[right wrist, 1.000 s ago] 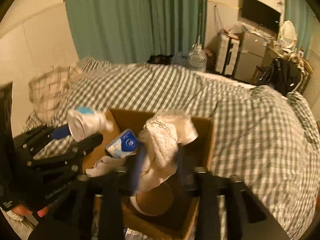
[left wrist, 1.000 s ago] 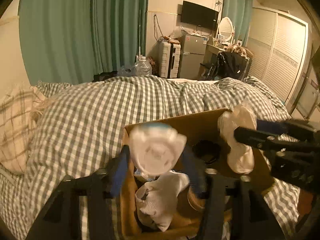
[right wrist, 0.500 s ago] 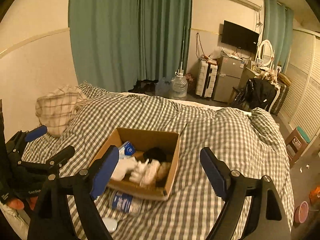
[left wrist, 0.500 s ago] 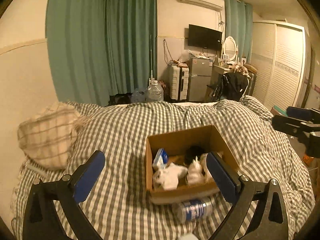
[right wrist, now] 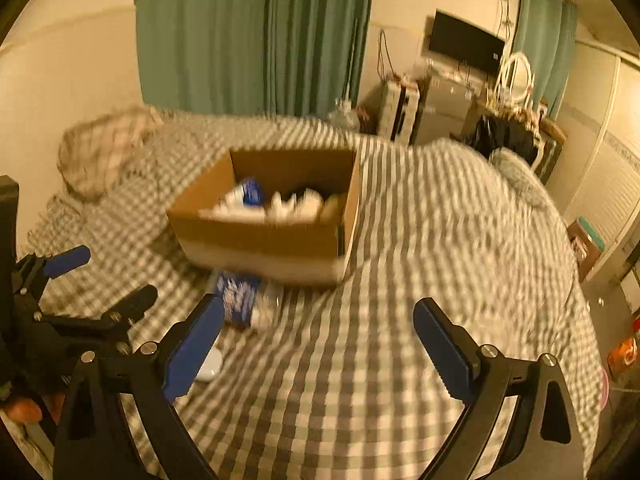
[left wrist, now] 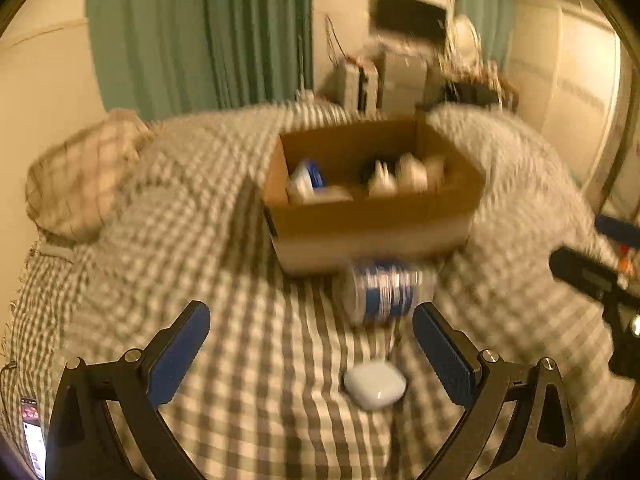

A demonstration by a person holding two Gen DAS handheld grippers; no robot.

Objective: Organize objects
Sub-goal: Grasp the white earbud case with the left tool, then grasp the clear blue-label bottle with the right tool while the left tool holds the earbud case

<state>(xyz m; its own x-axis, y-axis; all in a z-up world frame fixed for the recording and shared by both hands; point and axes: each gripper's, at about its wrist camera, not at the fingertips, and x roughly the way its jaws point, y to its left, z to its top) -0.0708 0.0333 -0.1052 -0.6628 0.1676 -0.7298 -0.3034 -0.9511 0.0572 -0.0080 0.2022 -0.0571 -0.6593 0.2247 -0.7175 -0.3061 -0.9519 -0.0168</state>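
A cardboard box (left wrist: 372, 236) (right wrist: 260, 240) sits on the checked bed and holds white cloth items and a blue-and-white pack (left wrist: 306, 178). A bottle with a blue label (left wrist: 384, 294) (right wrist: 240, 300) lies on its side just in front of the box. A small white case (left wrist: 376, 386) (right wrist: 210, 362) lies nearer. My left gripper (left wrist: 310, 348) is open and empty, above the bed with the white case between its fingers' line. My right gripper (right wrist: 316, 344) is open and empty, to the right of the bottle. Both views are motion-blurred.
A checked pillow (left wrist: 80, 176) lies at the bed's left by the wall. Green curtains (right wrist: 248, 36), a suitcase, a cabinet and a TV (right wrist: 464, 42) stand beyond the bed. A wardrobe (left wrist: 568, 92) is at the right. A phone (left wrist: 32, 436) lies at the bed's near left.
Both grippers let go of their items into the box, pulled back, and have now come lower and closer to the bottle and the white case in front of the box.
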